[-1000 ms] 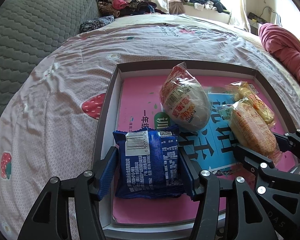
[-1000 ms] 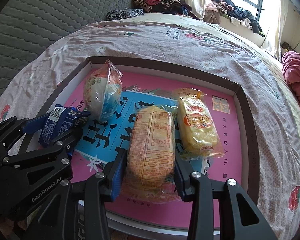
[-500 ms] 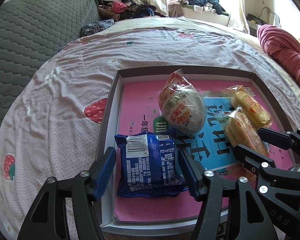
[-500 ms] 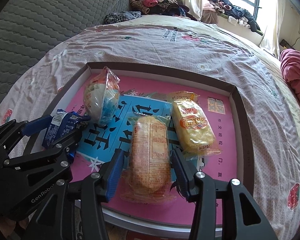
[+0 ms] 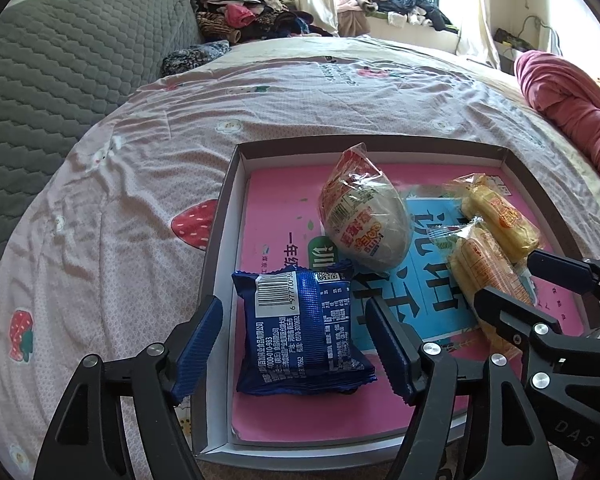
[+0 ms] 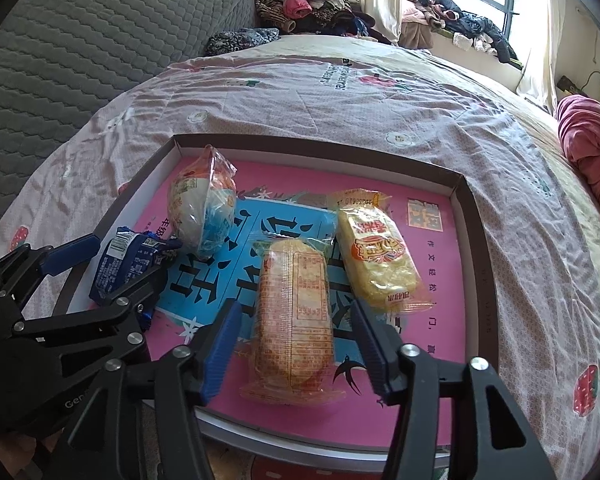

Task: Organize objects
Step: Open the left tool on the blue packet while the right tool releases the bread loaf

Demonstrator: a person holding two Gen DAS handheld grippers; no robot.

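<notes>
A shallow box lid with a pink and blue floor [image 5: 276, 216] [image 6: 432, 248] lies on the bed. In it lie a blue snack packet [image 5: 300, 320] [image 6: 128, 264], a round wrapped bun [image 5: 362, 220] [image 6: 202, 208], an orange cracker pack [image 6: 294, 312] [image 5: 488, 276] and a yellow cake pack [image 6: 376, 256] [image 5: 500, 216]. My left gripper [image 5: 296, 354] is open with its fingers on either side of the blue packet, apart from it. My right gripper [image 6: 296, 346] is open, its fingers astride the cracker pack's near end without touching.
The bed sheet [image 5: 140, 168] has strawberry prints. A grey quilted headboard [image 5: 60, 60] stands at the left. A red blanket [image 5: 568, 108] lies at the right. Piled clothes [image 5: 252, 16] lie by the window at the back.
Both grippers opened, letting go of the blue packet and the cracker pack, and drew back towards me. Both packs now rest on the box floor.
</notes>
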